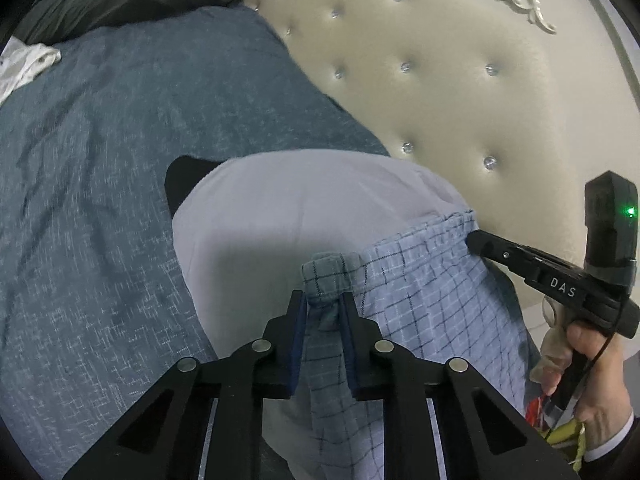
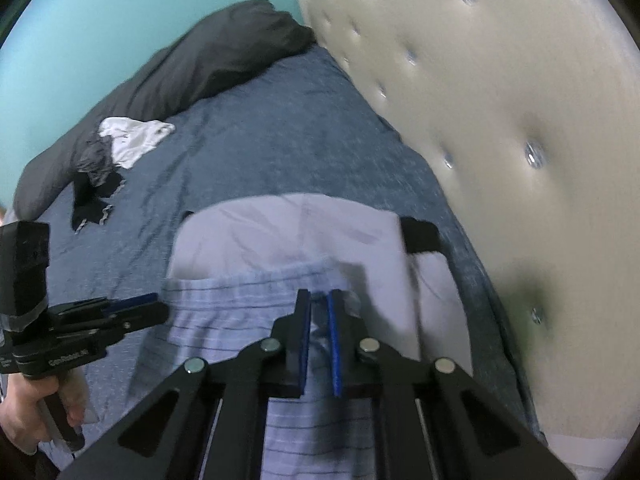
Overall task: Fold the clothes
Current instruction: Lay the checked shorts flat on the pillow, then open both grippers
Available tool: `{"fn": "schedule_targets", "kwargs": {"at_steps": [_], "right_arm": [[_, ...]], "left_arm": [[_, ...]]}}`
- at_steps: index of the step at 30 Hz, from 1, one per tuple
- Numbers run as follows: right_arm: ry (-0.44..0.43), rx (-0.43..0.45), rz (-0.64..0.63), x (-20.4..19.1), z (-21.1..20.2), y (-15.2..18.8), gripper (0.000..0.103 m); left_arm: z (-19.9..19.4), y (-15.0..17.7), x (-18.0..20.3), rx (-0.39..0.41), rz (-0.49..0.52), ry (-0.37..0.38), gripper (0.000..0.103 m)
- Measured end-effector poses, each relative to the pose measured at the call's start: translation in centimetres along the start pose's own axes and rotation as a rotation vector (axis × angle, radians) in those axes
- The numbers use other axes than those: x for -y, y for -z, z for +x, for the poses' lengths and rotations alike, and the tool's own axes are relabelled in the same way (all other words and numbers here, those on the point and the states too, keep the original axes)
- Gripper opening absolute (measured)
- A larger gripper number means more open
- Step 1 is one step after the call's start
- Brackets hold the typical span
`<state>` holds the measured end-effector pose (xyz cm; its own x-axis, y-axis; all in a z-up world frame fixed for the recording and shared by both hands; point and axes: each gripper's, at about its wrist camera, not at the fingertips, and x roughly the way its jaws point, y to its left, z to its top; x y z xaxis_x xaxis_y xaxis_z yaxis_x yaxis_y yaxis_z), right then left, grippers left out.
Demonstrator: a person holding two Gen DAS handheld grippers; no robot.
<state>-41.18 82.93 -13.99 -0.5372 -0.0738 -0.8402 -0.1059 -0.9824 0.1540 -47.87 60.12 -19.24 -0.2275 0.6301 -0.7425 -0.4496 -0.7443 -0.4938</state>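
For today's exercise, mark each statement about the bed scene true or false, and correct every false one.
1. The left tool is clamped on the checked shorts. True.
2. The right tool hangs open above the bed, gripping nothing. False: it is shut on the shorts' waistband.
3. The shorts lie over a pale lilac garment. True.
4. The headboard is bare dark wood. False: it is cream, tufted with shiny buttons.
5. A crumpled white garment lies further off on the blue bedcover. True.
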Motion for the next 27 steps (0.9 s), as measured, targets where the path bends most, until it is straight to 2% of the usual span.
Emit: {"fn": "schedule_targets", "kwargs": {"at_steps": [9, 16, 27], "right_arm": [[0.019, 0.004, 0.028, 0.9, 0.3, 0.1, 0.008], [0.013, 0.060, 0.061, 0.8, -2.1, 0.2, 0.008], [0.023, 0.102, 0.077, -1.0, -6.1, 1.8, 0.008]], "left_arm": [[-0.3, 0.0, 0.2, 0.007, -0.001, -0.012, 0.019], [-2.7, 0.3, 0.7, 0.035, 0.014, -0.056, 0.018], [-7.3, 1.7, 2.4, 0.062, 0.059, -0.082, 0.019]]}}
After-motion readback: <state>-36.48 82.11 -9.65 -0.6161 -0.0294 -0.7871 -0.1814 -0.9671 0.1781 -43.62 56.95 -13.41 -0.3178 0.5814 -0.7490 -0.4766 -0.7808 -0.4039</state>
